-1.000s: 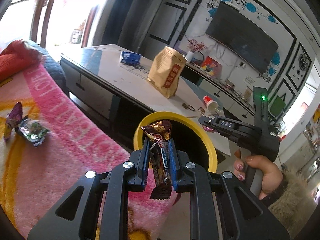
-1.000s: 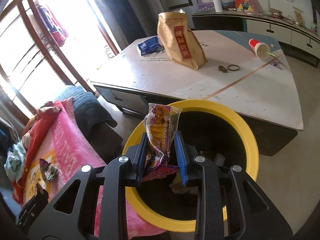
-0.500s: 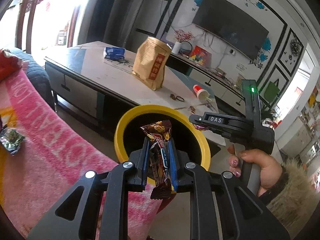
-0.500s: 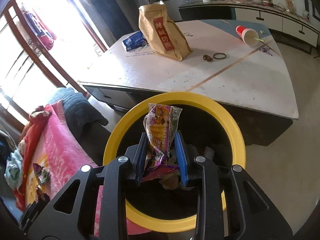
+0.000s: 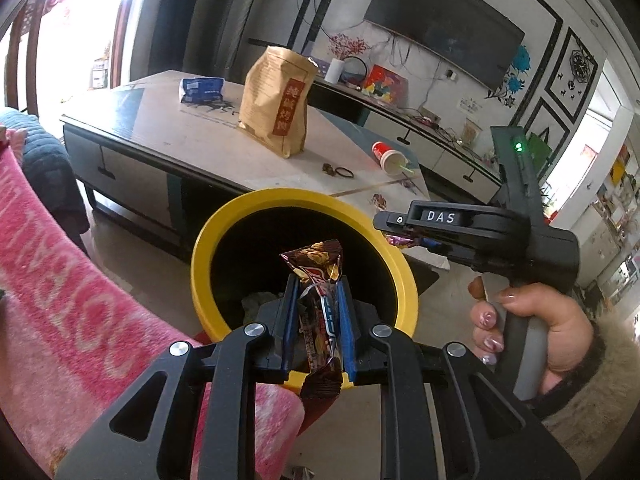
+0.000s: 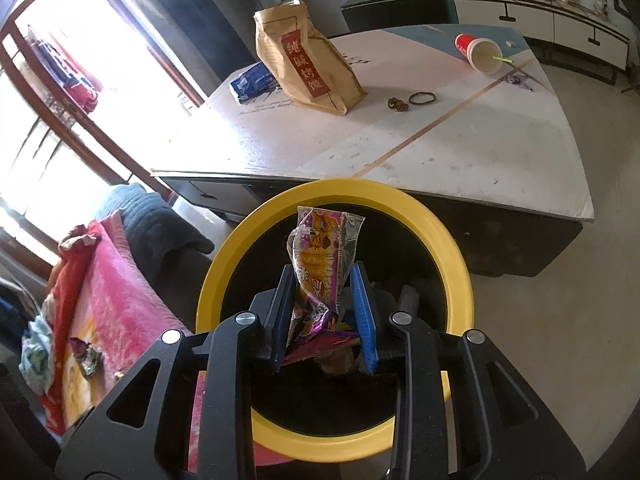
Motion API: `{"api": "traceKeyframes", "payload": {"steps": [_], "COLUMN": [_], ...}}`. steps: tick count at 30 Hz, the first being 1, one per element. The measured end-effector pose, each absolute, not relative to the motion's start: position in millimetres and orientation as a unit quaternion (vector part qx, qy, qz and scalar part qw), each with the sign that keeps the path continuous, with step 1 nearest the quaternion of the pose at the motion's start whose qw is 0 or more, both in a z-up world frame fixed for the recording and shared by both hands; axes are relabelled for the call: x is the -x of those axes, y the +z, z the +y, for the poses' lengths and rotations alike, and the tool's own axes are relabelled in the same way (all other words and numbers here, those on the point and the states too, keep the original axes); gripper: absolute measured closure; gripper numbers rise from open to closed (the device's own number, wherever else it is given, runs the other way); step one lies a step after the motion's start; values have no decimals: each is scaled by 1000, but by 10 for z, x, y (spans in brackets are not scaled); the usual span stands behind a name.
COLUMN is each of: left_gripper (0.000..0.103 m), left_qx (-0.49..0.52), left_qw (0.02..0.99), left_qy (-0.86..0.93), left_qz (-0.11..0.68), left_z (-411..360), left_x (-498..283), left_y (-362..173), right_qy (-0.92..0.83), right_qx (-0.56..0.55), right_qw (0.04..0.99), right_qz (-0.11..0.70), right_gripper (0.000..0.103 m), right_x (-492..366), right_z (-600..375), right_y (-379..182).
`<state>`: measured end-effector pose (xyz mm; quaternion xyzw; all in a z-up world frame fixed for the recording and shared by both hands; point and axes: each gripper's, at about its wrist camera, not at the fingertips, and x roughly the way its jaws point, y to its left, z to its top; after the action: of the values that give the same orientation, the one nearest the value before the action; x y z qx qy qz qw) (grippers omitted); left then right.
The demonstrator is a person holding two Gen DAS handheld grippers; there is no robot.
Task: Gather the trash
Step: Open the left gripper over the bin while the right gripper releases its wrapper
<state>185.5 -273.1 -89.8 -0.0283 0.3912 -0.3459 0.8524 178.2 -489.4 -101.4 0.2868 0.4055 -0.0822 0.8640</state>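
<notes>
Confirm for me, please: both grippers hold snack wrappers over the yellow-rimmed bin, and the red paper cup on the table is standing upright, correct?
Not quite. The red paper cup lies on its side on the table, its open mouth showing, as the right wrist view shows. The rest holds: the left gripper holds a brown wrapper and the right gripper a purple wrapper, both over the yellow-rimmed bin.

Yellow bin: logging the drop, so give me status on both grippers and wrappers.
Left gripper shut on brown wrapper. Right gripper shut on purple wrapper. Both above yellow bin. Nothing blocking the opening.
</notes>
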Motion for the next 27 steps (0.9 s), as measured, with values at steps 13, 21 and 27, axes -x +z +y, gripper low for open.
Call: {"api": "traceKeyframes", "payload": {"steps": [13, 21, 27], "left_gripper": [10, 7, 7], "left_qx": [34, 36, 36], "left_qw": [856, 881, 899], "left_qy": [-326, -276, -248], "left_qz": [400, 382, 358], "left_z": [-2751, -2432, -2172], "left_x": [-2034, -2023, -1978], "left_y": [-901, -809, -690], "right_qy": [-80, -73, -54], "right_qx": [-312, -307, -278], "right_qw": [863, 873, 888], "right_qz": [388, 373, 362], "right_gripper": [53, 35, 29], "right_x": [-1730, -1710, -1723], "right_z": [-4920, -4800, -4584], "right_y": [-953, -848, -707]}}
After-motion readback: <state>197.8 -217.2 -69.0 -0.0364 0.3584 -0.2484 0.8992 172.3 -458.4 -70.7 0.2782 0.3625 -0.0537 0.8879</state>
